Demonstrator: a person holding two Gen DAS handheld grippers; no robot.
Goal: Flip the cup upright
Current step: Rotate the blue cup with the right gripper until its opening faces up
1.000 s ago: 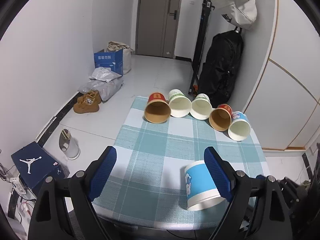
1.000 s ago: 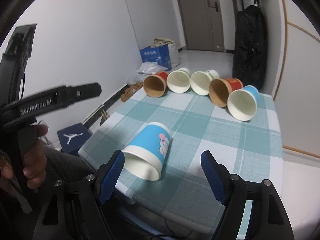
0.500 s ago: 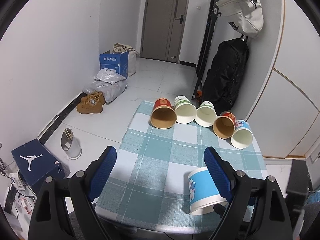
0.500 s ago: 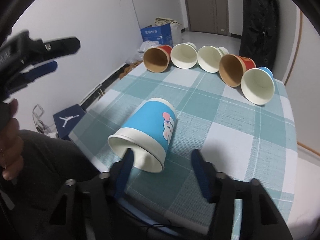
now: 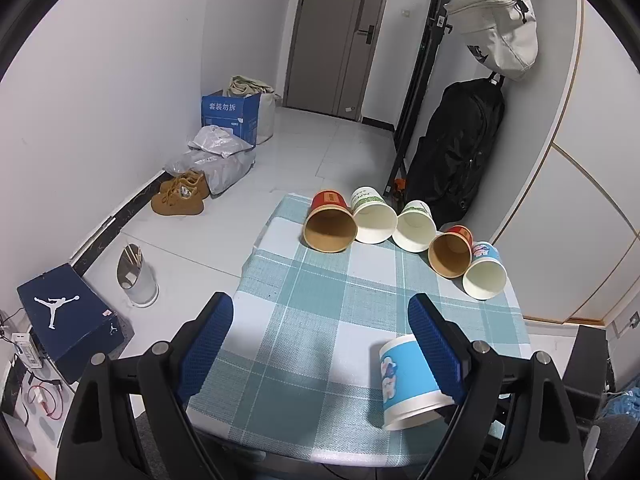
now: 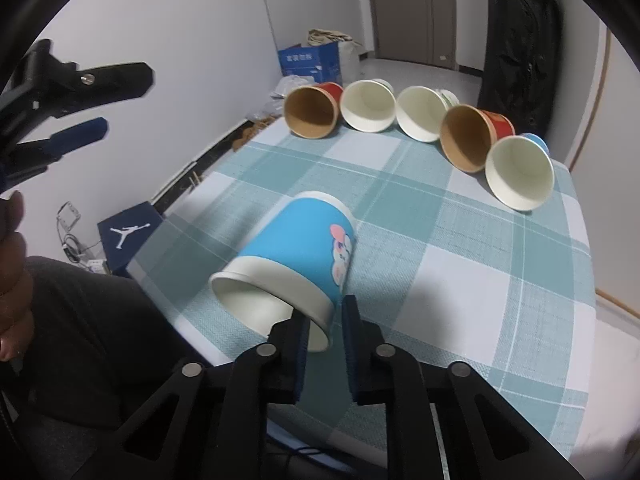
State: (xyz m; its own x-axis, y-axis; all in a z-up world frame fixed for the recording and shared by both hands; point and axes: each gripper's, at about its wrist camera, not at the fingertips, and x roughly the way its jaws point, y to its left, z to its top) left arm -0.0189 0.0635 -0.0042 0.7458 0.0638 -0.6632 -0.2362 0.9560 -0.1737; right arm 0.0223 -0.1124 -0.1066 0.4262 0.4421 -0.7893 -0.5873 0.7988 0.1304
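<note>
A blue paper cup (image 6: 298, 258) with a cartoon print lies on its side near the front edge of the checked tablecloth (image 6: 460, 272), mouth toward me. My right gripper (image 6: 323, 320) is shut on the cup's white rim, one finger inside the mouth and one outside. The same cup shows at the lower right of the left wrist view (image 5: 408, 384), partly behind that gripper's right finger. My left gripper (image 5: 320, 320) is open and empty, held above the table's front left part.
Several more paper cups lie on their sides in a row along the far edge: red (image 5: 330, 222), two white-green (image 5: 372, 220), red (image 5: 452, 250), blue (image 5: 485, 276). A black bag (image 5: 456, 148) stands beyond the table. Shoe box (image 5: 64, 320) and small bin (image 5: 138, 276) are on the floor at left.
My right gripper has closed from wide open onto the blue cup's rim and moved in toward it. The left gripper has risen and drawn back, staying open.
</note>
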